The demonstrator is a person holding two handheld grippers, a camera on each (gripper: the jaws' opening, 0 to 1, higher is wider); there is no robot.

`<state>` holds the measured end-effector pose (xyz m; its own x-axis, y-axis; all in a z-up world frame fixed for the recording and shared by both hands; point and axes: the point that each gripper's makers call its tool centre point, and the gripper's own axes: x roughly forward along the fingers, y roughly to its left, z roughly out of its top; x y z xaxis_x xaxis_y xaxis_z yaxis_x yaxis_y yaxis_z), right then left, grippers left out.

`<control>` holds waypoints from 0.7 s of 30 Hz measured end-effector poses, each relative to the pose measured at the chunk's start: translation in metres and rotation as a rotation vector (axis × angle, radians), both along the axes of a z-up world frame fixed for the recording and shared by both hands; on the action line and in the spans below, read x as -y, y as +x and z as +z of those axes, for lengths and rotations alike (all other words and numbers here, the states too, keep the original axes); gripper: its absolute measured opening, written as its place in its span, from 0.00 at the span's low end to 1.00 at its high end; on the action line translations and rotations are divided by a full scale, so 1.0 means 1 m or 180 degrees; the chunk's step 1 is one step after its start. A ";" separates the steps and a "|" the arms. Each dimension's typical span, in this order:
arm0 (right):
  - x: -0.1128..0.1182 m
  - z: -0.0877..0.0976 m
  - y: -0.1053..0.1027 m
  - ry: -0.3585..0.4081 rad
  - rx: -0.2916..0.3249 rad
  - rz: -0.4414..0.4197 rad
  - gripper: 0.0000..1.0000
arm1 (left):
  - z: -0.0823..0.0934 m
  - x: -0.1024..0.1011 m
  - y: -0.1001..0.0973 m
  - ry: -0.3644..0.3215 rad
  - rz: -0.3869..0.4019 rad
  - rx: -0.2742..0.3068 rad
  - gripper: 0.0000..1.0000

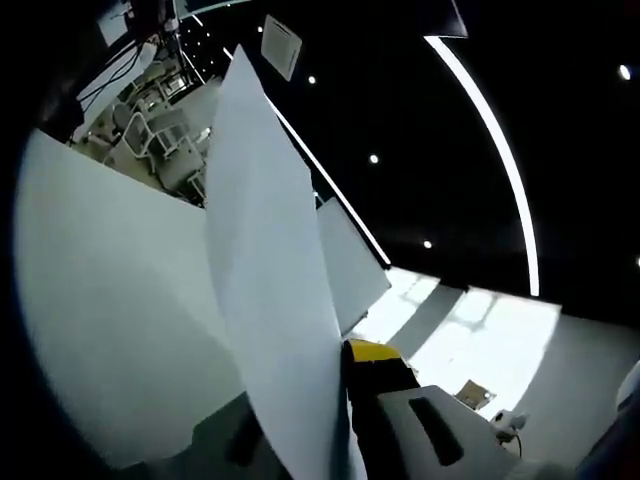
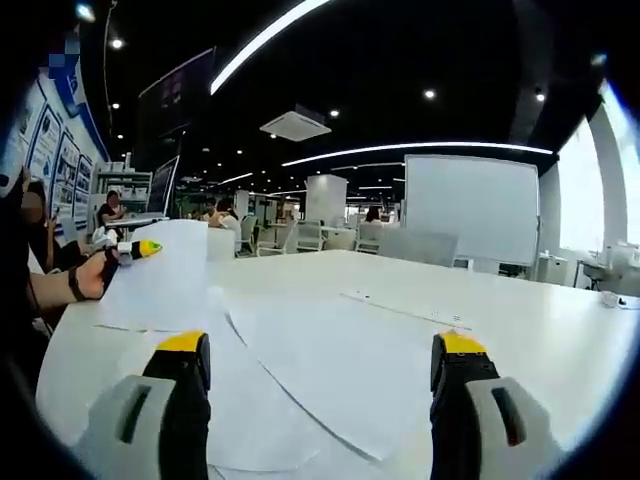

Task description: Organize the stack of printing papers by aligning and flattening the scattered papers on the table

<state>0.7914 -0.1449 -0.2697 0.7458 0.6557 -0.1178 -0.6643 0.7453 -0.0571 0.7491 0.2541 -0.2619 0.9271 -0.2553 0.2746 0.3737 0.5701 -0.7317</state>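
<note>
My left gripper (image 1: 338, 375) is shut on a white sheet of paper (image 1: 268, 270) that stands on edge and rises up through the left gripper view. One yellow-tipped finger (image 1: 372, 352) shows to its right; the other is hidden behind the sheet. In the right gripper view the left gripper (image 2: 138, 248), held by a person's hand (image 2: 88, 276), lifts that sheet (image 2: 160, 280) above the table's left side. Several loose sheets (image 2: 330, 375) lie overlapping on the white table (image 2: 520, 320). My right gripper (image 2: 320, 350) hangs open over them with nothing between its fingers.
A large pale surface (image 1: 100, 300) lies left of the lifted sheet in the left gripper view, under a dark ceiling with light strips. Across the table stand a whiteboard (image 2: 470, 205) and chairs (image 2: 310, 236). People sit at desks at the far left (image 2: 110, 210).
</note>
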 end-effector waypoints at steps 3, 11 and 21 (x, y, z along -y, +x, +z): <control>0.000 0.000 0.001 0.0030 -0.0018 -0.0004 0.86 | 0.000 -0.001 0.000 0.0004 0.0000 0.0000 0.06; 0.000 -0.002 0.004 0.0100 -0.0062 -0.0053 0.86 | 0.000 0.001 0.000 0.0007 0.0001 0.0001 0.06; 0.002 -0.011 0.006 0.0139 -0.0168 -0.0112 0.86 | 0.000 0.000 0.001 0.0019 0.0005 0.0003 0.06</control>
